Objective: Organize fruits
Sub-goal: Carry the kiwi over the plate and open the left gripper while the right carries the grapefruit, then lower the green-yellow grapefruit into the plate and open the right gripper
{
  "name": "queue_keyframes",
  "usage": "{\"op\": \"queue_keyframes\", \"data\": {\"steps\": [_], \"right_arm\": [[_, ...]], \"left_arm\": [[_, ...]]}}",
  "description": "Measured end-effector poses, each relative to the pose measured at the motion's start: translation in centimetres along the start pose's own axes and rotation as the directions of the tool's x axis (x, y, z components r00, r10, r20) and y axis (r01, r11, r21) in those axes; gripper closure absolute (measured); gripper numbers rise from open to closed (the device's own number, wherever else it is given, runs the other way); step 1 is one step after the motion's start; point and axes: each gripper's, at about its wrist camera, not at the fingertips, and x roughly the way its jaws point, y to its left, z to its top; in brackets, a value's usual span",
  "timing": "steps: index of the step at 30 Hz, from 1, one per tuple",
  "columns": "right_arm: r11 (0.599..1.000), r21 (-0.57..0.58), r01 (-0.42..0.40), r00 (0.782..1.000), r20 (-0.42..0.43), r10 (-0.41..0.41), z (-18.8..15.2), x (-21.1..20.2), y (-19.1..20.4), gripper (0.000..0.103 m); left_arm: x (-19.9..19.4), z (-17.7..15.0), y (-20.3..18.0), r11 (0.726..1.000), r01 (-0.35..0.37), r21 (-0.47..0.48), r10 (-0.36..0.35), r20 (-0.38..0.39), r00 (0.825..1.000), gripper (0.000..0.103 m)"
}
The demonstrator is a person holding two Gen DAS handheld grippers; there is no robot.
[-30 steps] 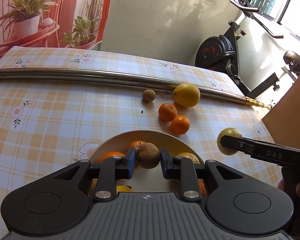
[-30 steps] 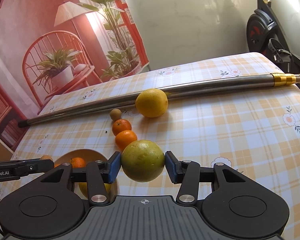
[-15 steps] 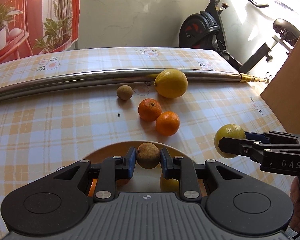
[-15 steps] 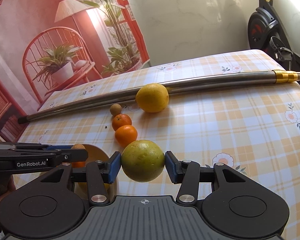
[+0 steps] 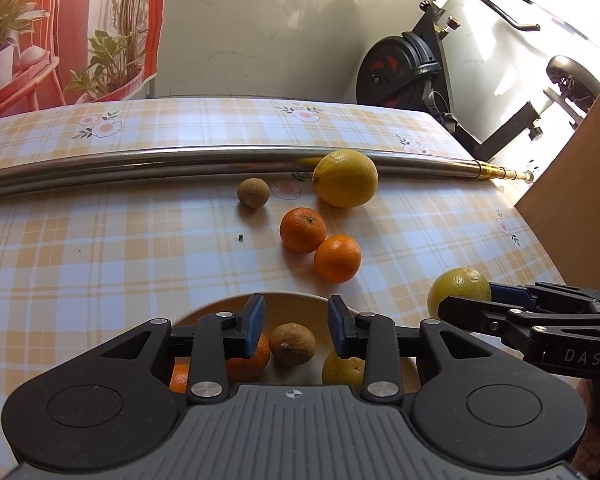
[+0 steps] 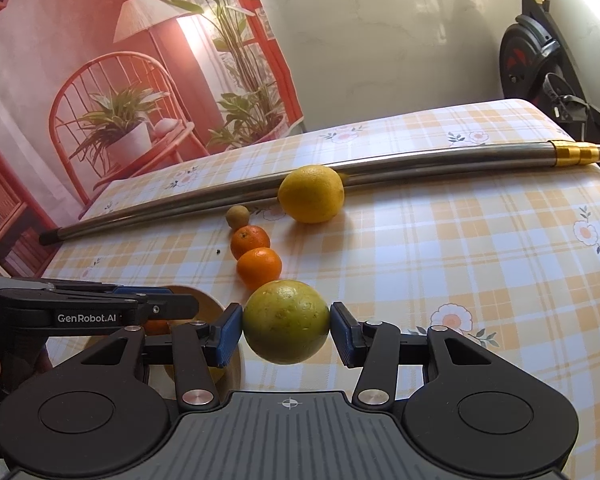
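L gripper (image 5: 296, 322) sits low centre in the left wrist view, over the bowl (image 5: 300, 300); its jaws are opening, pads clear of the small brown fruit (image 5: 292, 344), which lies in the bowl below and between them, touching neither pad. Its long axis runs roughly left-right across the frame, paler scar end toward the camera. Also in the bowl: an orange (image 5: 250, 362) lower left, partly behind the left pad, & a yellowish fruit (image 5: 342, 368) lower right.

R gripper (image 6: 287, 330) is clamped on a round green-yellow citrus (image 6: 286, 322), both blue pads pressing its sides, low centre in the right wrist view; near-spherical, no clear long axis.

On the checked tablecloth (image 5: 100, 248), mid-frame: two mandarins (image 5: 303, 230) (image 5: 337, 258) touching, a 2nd small brown fruit (image 5: 253, 193) up-left of them, a big lemon (image 5: 346, 178) up-right, long axis left-right, nub end pointing left, resting against the metal pole (image 5: 140, 164). The pole spans the frame left-right, gold tip at right.
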Motion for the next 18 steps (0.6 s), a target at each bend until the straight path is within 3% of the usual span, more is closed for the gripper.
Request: {"op": "queue_keyframes", "data": {"steps": [7, 18], "right_arm": [[0.999, -0.027, -0.018, 1.000, 0.004, 0.019, 0.2, -0.8, 1.2, 0.059], [0.981, -0.164, -0.101, 0.995, -0.033, 0.097, 0.6, -0.8, 6.1, 0.059]], "left_arm": [[-3.9, -0.3, 2.4, 0.995, -0.041, -0.091, 0.048, 0.080, 0.996, 0.067], [-9.2, -2.3, 5.7, 0.971, -0.168, -0.169, 0.195, 0.157, 0.968, 0.067]]}}
